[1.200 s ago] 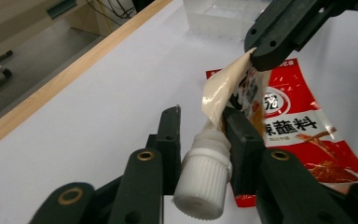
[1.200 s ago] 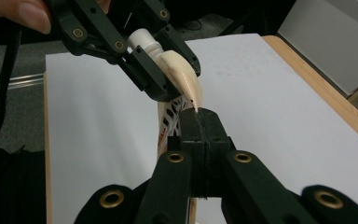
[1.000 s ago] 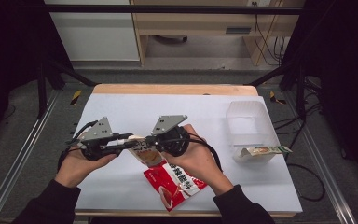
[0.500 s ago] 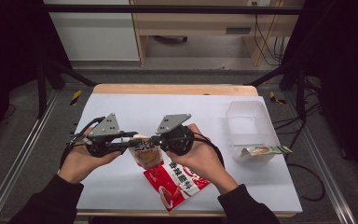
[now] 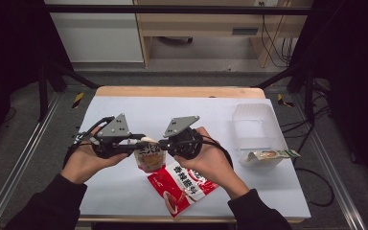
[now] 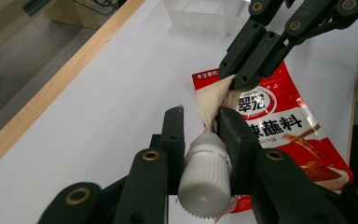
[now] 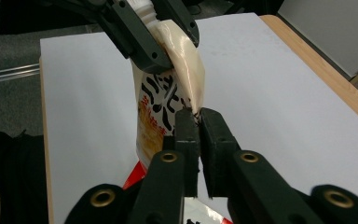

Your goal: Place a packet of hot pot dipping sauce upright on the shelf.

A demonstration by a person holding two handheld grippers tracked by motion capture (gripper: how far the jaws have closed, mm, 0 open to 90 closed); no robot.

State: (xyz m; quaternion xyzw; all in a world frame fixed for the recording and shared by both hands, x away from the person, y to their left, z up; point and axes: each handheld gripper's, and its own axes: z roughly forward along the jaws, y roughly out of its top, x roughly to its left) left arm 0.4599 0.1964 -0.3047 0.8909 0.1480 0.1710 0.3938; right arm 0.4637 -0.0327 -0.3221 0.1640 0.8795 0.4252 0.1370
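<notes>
Left gripper (image 6: 200, 128) was clamped on the white screw cap (image 6: 204, 177) of the spout pouch (image 5: 148, 155). The left gripper view showed the ribbed cap wedged between the two black jaws, its end facing the camera. Right gripper (image 7: 198, 119) was pinched on the pouch's side edge. Its jaws had just been opening a little, yet the right gripper view showed the pads (image 7: 186, 123) pressing the thin seam between them.

Pouch was held up off the white table (image 5: 124, 191), between the two grippers, just in front of the person. From the high view the left gripper (image 5: 134, 143) and right gripper (image 5: 162, 143) pointed toward each other, pouch hanging between their tips.

The right gripper view showed black and orange print on the cream pouch face; the left gripper view showed its pale bare side instead. The left gripper view also gave a readable look at the red sachet (image 6: 289, 130) lying flat on the table under the pouch. In the high view that red sachet (image 5: 182, 187) sat near the table's front edge, partly under the right hand (image 5: 211, 160).

Clear plastic tub (image 5: 256, 127) stood at the table's right side, contents not discernible. A small opened packet (image 5: 268, 155) lay at its near edge.

Left hand (image 5: 84, 160) and right hand both held the grippers roughly level, forearms coming in from the bottom, dark sleeves.
</notes>
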